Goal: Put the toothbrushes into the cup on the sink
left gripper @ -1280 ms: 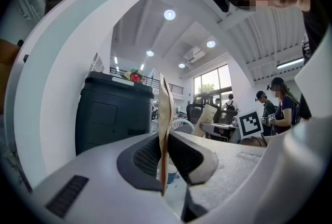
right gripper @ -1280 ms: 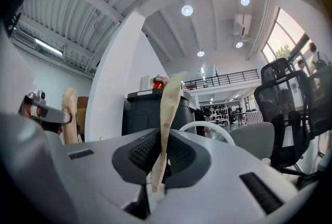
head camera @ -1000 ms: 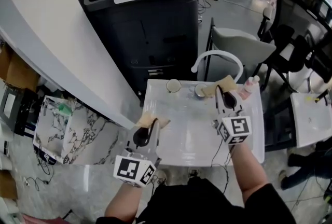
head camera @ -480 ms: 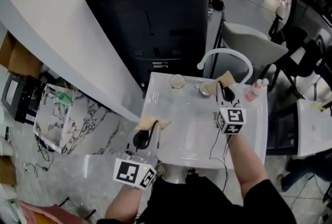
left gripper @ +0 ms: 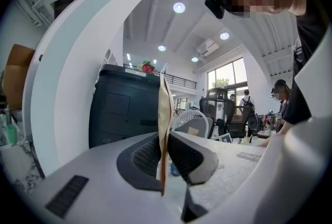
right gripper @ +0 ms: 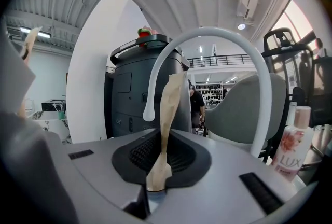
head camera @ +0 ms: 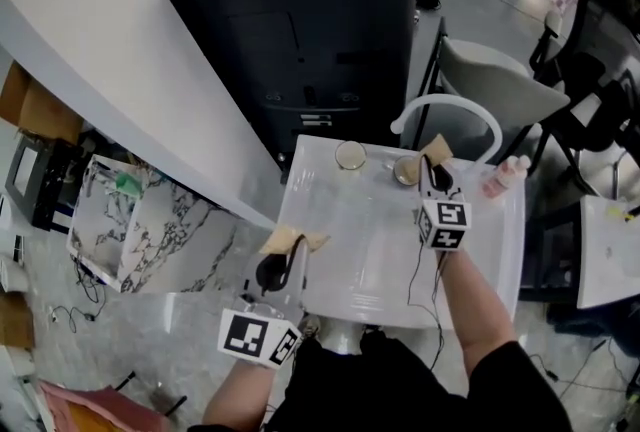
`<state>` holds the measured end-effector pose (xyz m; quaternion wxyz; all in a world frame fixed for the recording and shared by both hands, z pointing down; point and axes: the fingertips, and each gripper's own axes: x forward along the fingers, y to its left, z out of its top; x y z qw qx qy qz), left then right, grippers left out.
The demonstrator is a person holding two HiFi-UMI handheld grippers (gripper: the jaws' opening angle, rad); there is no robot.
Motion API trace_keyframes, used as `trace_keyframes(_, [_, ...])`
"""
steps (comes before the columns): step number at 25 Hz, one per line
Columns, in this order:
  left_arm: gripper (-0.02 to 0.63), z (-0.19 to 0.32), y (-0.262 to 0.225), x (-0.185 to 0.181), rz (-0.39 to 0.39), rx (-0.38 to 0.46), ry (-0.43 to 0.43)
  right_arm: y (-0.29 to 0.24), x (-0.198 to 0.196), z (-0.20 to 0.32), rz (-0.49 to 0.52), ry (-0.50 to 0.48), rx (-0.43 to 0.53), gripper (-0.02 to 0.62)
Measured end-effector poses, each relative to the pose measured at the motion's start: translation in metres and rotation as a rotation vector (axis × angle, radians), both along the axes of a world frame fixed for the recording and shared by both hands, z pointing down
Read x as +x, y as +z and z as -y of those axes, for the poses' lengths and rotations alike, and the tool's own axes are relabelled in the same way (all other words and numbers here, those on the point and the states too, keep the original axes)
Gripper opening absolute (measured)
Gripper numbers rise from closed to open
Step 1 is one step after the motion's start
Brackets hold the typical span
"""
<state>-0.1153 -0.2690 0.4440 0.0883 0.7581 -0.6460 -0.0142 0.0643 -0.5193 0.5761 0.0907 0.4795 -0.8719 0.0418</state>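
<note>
left claw (head camera: pixel 291 242): grey, black pads (left gripper: pixel 144 156) | right claw (head camera: pixel 432 163): white marker cube (head camera: pixel 444 224), black cable (head camera: pixel 413 272) | sleeves (head camera: pixel 508 368): black

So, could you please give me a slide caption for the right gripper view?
Right gripper shut on a tan packet, white arched faucet, dark cabinet and pink LUX bottle beyond.

The sink (head camera: pixel 340 220) looks like glossy white ceramic. Behind it are a smooth white tap (right gripper: pixel 218 32) and a matt dark cabinet (head camera: pixel 300 40). At its left edge is a matt brown paper wrapper (head camera: pixel 292 240).
</note>
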Motion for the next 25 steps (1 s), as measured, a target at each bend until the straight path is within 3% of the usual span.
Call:
trace_keyframes(14, [0.038,0.005,0.008,-0.018,-0.013,-0.016,-0.027,0.04,-0.016,0.005,-0.033,-0.028,-0.085,0.032])
trace_keyframes(21, [0.038,0.007,0.006,-0.019,-0.021,-0.009,-0.012,0.032,-0.021,0.001,-0.014,-0.059,-0.066,0.12])
trace_keyframes(25, [0.038,0.006,0.005,-0.02,-0.026,-0.001,0.003,0.021,-0.017,-0.002,-0.012,-0.04,-0.047,0.13])
